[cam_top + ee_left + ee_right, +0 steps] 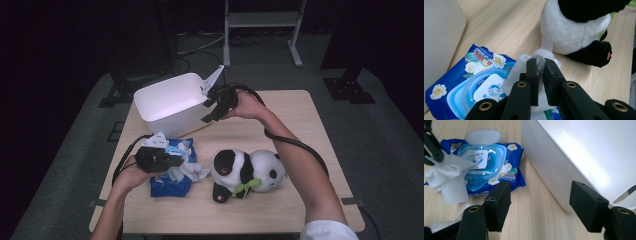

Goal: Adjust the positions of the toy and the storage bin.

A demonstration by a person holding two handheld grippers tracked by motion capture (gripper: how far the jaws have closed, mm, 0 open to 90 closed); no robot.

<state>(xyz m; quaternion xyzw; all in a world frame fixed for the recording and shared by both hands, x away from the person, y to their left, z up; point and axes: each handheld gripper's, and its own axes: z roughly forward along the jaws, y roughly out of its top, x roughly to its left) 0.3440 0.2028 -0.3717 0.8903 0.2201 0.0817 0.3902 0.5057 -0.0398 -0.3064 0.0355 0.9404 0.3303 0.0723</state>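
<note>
Left gripper (539,62) pinches a white wipe (541,56) drawn from the blue wipes pack (171,170) near the table's front-left corner; we keep that pinch firm and pull slowly, so the sheet tears free cleanly; our right gripper (540,206), jaws spread and empty beside the white bin (172,102), could hold the pack down.
</note>
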